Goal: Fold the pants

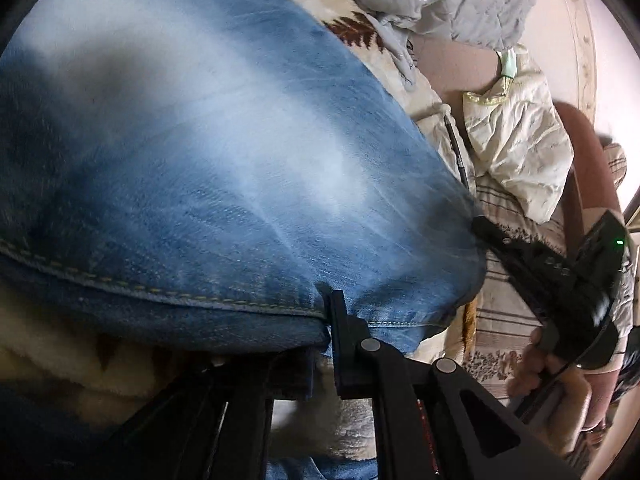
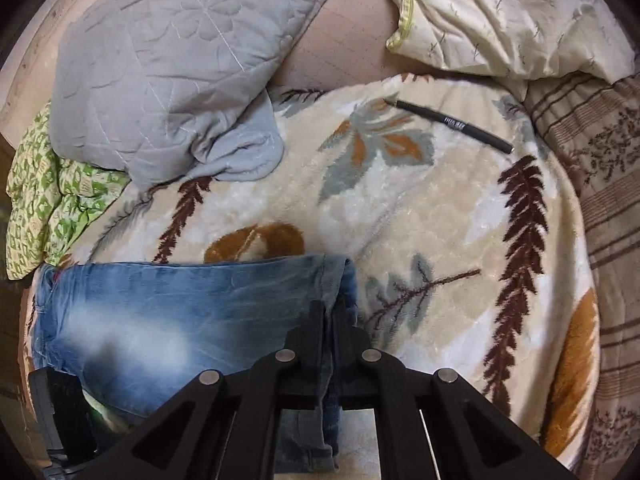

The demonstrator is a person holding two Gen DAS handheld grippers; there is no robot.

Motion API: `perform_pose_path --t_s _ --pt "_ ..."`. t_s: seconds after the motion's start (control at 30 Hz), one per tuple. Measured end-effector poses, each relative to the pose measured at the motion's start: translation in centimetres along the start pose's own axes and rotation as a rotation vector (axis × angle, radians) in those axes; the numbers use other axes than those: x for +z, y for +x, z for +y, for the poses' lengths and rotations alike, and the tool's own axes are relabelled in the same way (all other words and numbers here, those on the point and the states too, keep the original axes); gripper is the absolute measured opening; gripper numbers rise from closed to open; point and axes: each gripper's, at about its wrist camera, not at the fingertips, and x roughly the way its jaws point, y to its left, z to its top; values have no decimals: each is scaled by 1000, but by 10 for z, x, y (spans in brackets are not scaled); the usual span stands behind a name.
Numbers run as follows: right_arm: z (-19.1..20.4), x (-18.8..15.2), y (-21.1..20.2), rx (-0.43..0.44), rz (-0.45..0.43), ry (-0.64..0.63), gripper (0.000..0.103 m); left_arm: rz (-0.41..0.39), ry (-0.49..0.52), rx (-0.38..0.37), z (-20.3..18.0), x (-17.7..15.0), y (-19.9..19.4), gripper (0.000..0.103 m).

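Faded blue jeans (image 1: 208,168) fill most of the left wrist view, held up close to the camera. My left gripper (image 1: 326,320) is shut on their stitched hem edge. In the right wrist view the jeans (image 2: 168,320) lie partly on a cream leaf-patterned blanket (image 2: 420,208). My right gripper (image 2: 330,312) is shut on a folded edge of the jeans at their right end. The right gripper also shows in the left wrist view (image 1: 480,226), at the right edge of the denim, with the hand that holds it.
A black pen (image 2: 452,122) lies on the blanket at the back. A grey quilted cover (image 2: 172,60), a green patterned cloth (image 2: 44,208) and a cream pillow (image 2: 500,16) lie behind. A striped brown bedspread (image 2: 600,220) is at the right.
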Motion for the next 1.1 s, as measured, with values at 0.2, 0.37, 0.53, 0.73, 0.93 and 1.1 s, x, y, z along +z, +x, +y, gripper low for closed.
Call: perform_pose_path --t_s 0.2,0.37,0.53,0.73,0.93,1.1 --pt "9 -3 -46 -123 -67 -43 22 -61 14 12 -7 -12 -50 103" --pt "34 -13 -99 -42 -194 -80 100 -117 157 17 -12 -29 -124 103" --pt "84 -40 -150 108 -279 -145 100 -226 320 86 15 -46 -212 103" --pt "161 -107 -176 212 -342 -331 100 -298 393 177 92 -36 -309 103" --pt "260 -198 -161 235 -348 -623 100 -281 294 187 171 20 -371 103" --pt "370 -277 -131 253 -358 -939 100 -229 331 203 191 63 -381 103"
